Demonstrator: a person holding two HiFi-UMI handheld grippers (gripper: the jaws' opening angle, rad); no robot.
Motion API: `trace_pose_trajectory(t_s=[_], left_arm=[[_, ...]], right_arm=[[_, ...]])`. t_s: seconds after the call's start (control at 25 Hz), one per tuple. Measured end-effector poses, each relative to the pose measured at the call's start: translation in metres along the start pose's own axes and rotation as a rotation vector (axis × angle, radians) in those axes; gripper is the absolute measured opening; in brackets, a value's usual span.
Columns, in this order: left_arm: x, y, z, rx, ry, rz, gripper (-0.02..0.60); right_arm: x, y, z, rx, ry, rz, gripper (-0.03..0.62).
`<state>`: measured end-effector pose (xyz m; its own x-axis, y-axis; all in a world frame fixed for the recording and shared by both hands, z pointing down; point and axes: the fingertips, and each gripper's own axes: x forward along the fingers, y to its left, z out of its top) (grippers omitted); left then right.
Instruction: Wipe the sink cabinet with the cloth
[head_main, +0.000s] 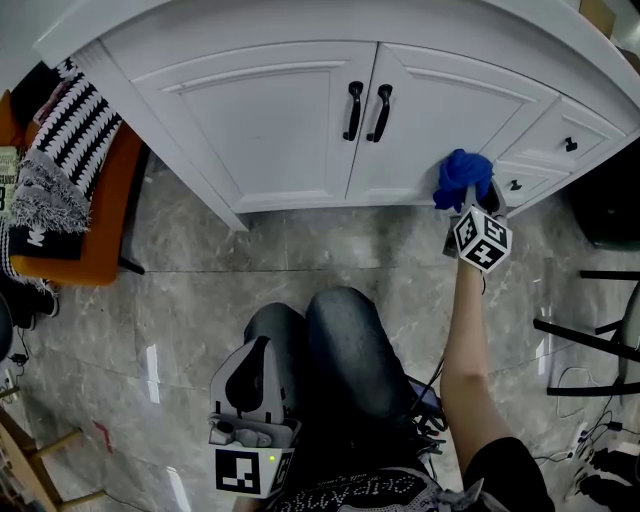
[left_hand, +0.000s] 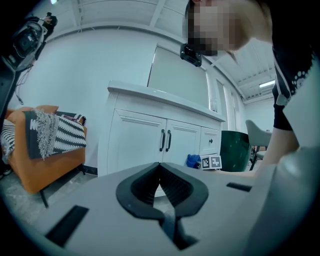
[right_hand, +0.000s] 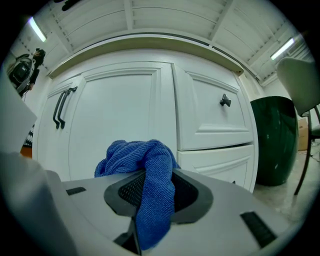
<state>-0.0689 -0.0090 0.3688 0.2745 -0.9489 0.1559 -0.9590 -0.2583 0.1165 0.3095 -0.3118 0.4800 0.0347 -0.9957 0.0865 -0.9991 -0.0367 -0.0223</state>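
**Two grippers, one cloth low on the cabinet's right**

One white cabinet (head_main: 280, 120) fills the far side of the room. It has a pair of doors with black handles (head_main: 366, 110) in the middle and small drawers (head_main: 565, 140) to their right. A person faces it with knees (head_main: 320, 340) toward the doors.

The left gripper (head_main: 262, 352) rests low by the knees. Its jaws are closed together on nothing, and it is well apart from the cabinet. The right gripper (right_hand: 150, 190) is out at the end of a stretched arm, clamped on the blue cloth (right_hand: 142, 160).

A strip of cloth runs back along the jaws, and a wad bulges past their tips. The wad lies straight ahead of the right jaws, between them and the lower right corner of the right door, just beside the drawers. The right hand is by far the nearer, so I judge any wiping falls to it.

I cannot tell whether the wad is touching the door. The sink and the cabinet's top are cut off from view.
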Motion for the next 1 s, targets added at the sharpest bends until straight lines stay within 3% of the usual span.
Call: trace_pose_trajectory(t_s=[0.32,0.44,0.56,0.64,1.0], left_arm=[[-0.005,0.005,0.000,-0.003,-0.005,0.014,0.005],[-0.008,0.005,0.000,-0.008,-0.006,0.015,0.005],[-0.008,0.006,-0.001,-0.010,-0.008,0.013,0.005],[-0.009,0.007,-0.001,-0.009,-0.010,0.012,0.005],[-0.018,0.012,-0.003,-0.006,-0.011,0.024,0.005]], right_arm=[[-0.002,-0.006,-0.001,0.057,0.015,-0.078,0.132],[-0.019,0.004,0.016,0.079,-0.054,-0.066,0.130],[-0.049,0.034,0.035,0.123,-0.152,0.008,0.130],[-0.061,0.062,0.033,0.110,-0.160,0.073,0.130],[-0.068,0.186,-0.023,-0.024,-0.025,0.357,0.130]])
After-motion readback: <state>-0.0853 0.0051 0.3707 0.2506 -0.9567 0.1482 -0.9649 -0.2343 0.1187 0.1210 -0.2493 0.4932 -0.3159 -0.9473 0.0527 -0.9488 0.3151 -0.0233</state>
